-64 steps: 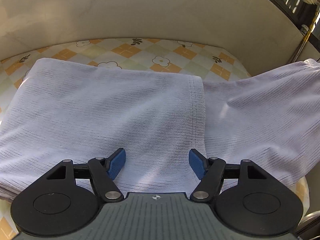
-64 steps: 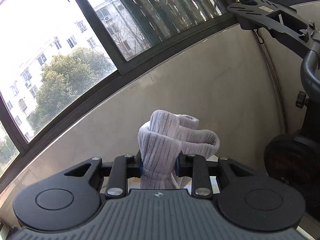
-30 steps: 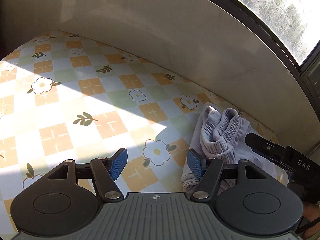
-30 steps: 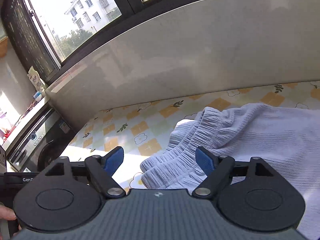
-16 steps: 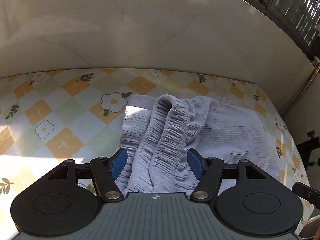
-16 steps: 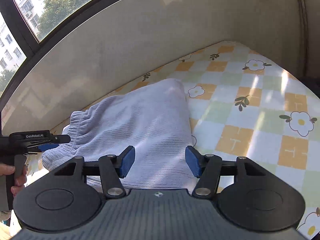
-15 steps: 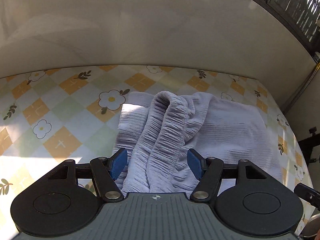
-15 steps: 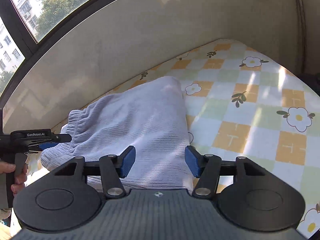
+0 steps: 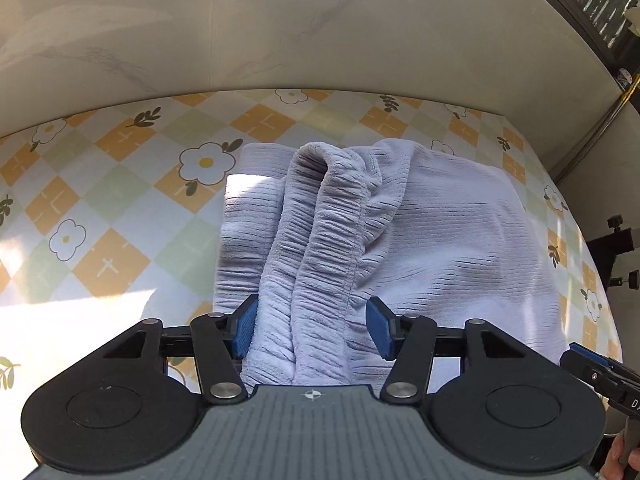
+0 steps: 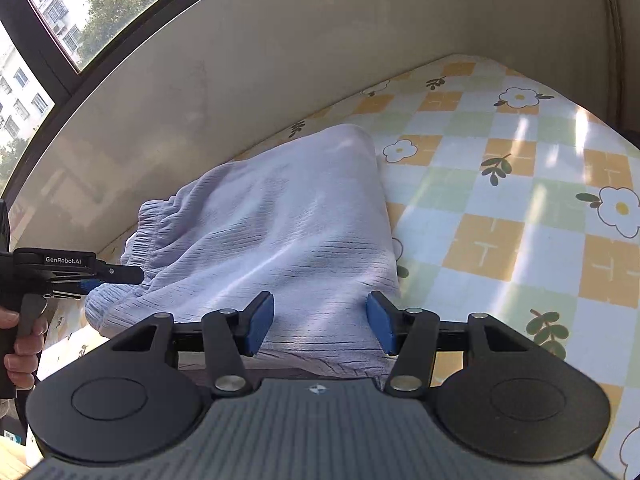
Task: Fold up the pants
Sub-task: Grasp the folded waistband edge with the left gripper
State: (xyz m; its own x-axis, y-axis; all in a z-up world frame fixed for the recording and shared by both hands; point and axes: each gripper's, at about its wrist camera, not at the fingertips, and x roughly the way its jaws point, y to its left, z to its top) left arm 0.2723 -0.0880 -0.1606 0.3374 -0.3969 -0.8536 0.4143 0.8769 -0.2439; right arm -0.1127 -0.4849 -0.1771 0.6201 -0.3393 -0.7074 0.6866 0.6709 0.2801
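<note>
The pale lilac pants point(image 9: 440, 240) lie folded into a thick bundle on a surface covered by a checked cloth with flowers and leaves point(image 9: 100, 200), close to the cloth's far edge where it meets a beige wall point(image 9: 280, 32). In the left wrist view the gathered, ribbed waistband point(image 9: 320, 232) stands up in ridges at the bundle's left end and runs toward the camera.

The left gripper point(image 9: 312, 326) hangs over that waistband end. Its jaws are closing, with the waistband folds between the blue pads point(image 9: 244, 328); the left pad sits right against the fabric, the right pad point(image 9: 380, 328) shows a small gap, so no firm pinch is visible.

The right gripper point(image 10: 318, 322) is at the opposite end of the bundle, near the front edge of the smooth folded cloth point(image 10: 288, 240). Its jaws stand about half apart, the folded edge lying below and between the pads point(image 10: 260, 320), and neither pad clearly presses on it.

In the right wrist view the left gripper's black body shows at the left border, held by a hand point(image 10: 24, 344), its tip at the waistband. A window point(image 10: 60, 8) with trees and buildings outside runs above the wall.
</note>
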